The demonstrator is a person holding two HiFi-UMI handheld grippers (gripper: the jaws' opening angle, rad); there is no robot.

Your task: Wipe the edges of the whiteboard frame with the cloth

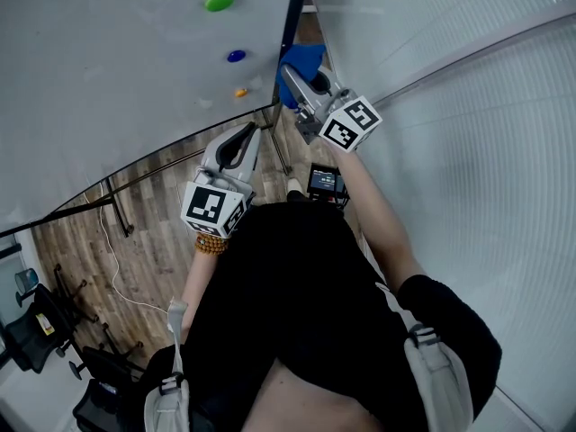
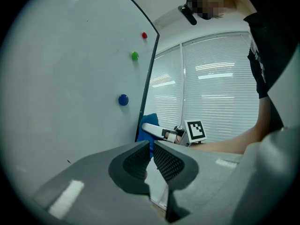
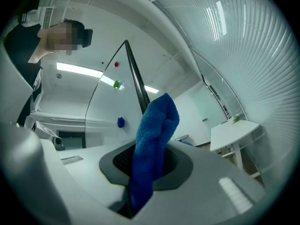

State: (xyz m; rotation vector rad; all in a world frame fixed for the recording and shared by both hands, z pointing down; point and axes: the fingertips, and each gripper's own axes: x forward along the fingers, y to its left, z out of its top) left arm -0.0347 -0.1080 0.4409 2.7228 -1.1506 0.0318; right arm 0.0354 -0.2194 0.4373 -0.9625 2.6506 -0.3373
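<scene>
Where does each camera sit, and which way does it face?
Head view: on the head, looking down at whiteboard, left gripper, right gripper, arms, torso.
Left gripper view: along its empty jaws toward the frame; right arm shows.
Right gripper view: along its jaws, shut on cloth, up the frame; torso shows.
All share: blue magnet.

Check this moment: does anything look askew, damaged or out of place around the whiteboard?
Nothing stands out. The right tool grips the blue cloth at the dark side edge of the whiteboard frame. The left tool is empty, its jaws close together. The magnets sit on the board as expected.
</scene>
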